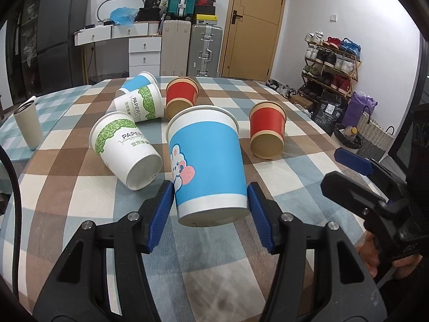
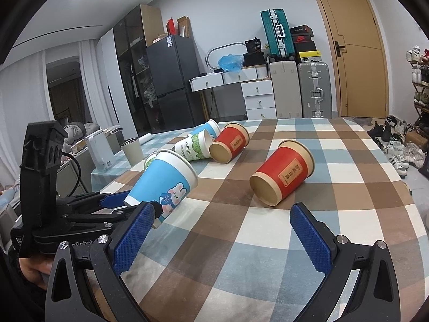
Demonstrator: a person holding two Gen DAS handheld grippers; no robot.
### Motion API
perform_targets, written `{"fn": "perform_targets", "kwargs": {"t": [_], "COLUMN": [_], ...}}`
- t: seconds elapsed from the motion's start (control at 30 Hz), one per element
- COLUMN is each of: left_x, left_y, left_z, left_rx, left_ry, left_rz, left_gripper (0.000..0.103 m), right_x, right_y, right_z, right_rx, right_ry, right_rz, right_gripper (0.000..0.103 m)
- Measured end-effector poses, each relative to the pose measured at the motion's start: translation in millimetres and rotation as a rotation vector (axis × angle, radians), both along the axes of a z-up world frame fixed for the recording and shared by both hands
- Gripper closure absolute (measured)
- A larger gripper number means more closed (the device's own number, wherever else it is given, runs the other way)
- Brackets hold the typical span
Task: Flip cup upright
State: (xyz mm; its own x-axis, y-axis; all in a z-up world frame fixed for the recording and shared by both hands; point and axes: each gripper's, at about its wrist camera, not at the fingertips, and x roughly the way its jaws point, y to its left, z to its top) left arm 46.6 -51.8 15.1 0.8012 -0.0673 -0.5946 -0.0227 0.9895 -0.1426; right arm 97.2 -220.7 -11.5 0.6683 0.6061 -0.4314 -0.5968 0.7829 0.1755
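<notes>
A blue paper cup with a rabbit print (image 1: pixel 207 166) is held tilted above the checked tablecloth (image 1: pixel 214 276), base toward the camera, rim up and away. My left gripper (image 1: pixel 210 209) is shut on its lower part, one blue pad on each side. In the right wrist view the same cup (image 2: pixel 166 185) leans up and to the right in the left gripper (image 2: pixel 126 201). My right gripper (image 2: pixel 219 236) is open and empty above the cloth, with a red cup (image 2: pixel 281 177) lying on its side just beyond its fingers.
Several other cups lie on their sides: two green-print white ones (image 1: pixel 123 147) (image 1: pixel 140 106), a second blue one (image 1: pixel 136 83), two red ones (image 1: pixel 182 98) (image 1: pixel 266 134). A beige tumbler (image 1: pixel 28 124) stands at the left table edge. The right gripper (image 1: pixel 356 171) shows at right.
</notes>
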Motion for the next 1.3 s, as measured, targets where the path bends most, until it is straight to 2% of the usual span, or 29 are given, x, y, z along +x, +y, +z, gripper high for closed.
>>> {"fn": "perform_targets", "kwargs": {"t": [0.3, 0.7, 1.3], "left_x": [-27, -43, -39], "left_y": [7, 1, -8], "left_z": [-9, -16, -25], "left_rx": [-0.015, -0.023, -0.024], "left_ry": [0.005, 0.008, 0.034], "left_rz": [0.026, 0.030, 0.015], "left_gripper": [0.049, 0.049, 0.048], "right_x": [-1, 1, 2], "right_y": [7, 7, 7], "right_z": [-5, -6, -7], "right_rx": [-0.025, -0.030, -0.030], "right_ry": [0.002, 0.008, 0.010], "right_rz": [0.014, 0.008, 0.007], "right_gripper": [0.000, 0.000, 0.000]}}
